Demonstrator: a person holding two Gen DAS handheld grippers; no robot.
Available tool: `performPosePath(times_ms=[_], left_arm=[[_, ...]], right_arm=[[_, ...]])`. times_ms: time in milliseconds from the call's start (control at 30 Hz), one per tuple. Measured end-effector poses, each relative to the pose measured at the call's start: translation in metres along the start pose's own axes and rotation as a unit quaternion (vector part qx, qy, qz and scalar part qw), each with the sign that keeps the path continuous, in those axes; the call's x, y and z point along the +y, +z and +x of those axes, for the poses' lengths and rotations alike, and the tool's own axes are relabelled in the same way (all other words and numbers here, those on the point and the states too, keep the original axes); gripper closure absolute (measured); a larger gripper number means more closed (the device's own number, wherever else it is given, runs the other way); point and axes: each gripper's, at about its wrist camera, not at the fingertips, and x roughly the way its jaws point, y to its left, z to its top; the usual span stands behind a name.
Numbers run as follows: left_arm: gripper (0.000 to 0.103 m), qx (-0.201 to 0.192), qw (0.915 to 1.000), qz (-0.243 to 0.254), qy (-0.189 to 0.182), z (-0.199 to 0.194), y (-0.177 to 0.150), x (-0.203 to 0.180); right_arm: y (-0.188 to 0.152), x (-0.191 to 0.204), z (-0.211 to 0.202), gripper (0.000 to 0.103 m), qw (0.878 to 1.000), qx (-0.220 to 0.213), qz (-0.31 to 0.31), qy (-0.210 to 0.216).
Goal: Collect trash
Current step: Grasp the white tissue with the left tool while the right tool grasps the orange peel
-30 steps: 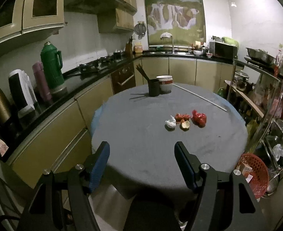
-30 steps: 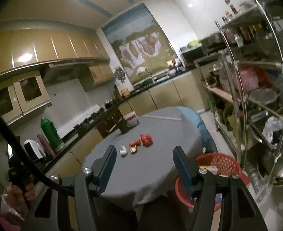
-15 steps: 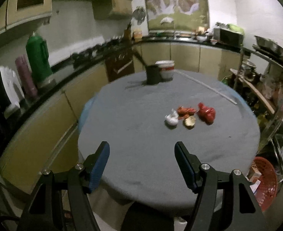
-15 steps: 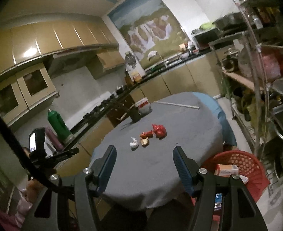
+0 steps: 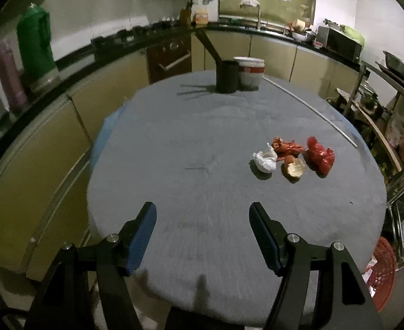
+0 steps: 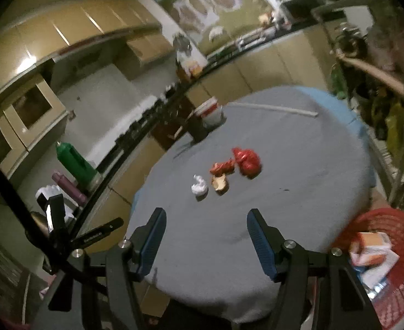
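Observation:
Several bits of trash lie together on the round grey table (image 5: pixel 190 137): a crumpled white tissue (image 5: pixel 264 160), a tan shell-like scrap (image 5: pixel 294 167), an orange-red wrapper (image 5: pixel 285 146) and a red crumpled bag (image 5: pixel 320 157). In the right wrist view they are the tissue (image 6: pixel 199 187), scrap (image 6: pixel 220 183), wrapper (image 6: pixel 223 166) and red bag (image 6: pixel 246 161). My left gripper (image 5: pixel 203 217) is open and empty over the near table edge. My right gripper (image 6: pixel 206 221) is open and empty, short of the trash. A red mesh basket (image 6: pixel 391 272) holding packaging stands on the floor at right.
A black cup with chopsticks (image 5: pixel 226 75) and a white tub (image 5: pixel 250 73) stand at the table's far side, with a long white rod (image 5: pixel 312 112) to the right. A metal rack (image 5: pixel 389 126) stands right. Counters with a green flask (image 5: pixel 35 44) run left.
Both grippers have moved forward and tilted down toward the table; the trash now looks larger and closer. Both stay open and empty.

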Motion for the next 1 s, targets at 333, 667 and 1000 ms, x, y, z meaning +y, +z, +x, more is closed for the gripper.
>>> performPosePath(times_ms=[333,667,1000], left_arm=[[0.033,0.061,0.9973,0.001,-0.041,0.087,0.040,0.000],[0.033,0.092,0.9941,-0.007,-0.057,0.137,0.063,0.006],[0.033,0.101,0.9914,-0.011,-0.083,0.154,0.084,-0.003]], right_arm=[[0.030,0.005,0.153,0.039,0.996,0.084,-0.019,-0.016],[0.040,-0.008,0.284,0.039,0.987,0.134,-0.051,-0.076],[0.037,0.000,0.331,0.069,0.976,0.148,-0.100,-0.126]])
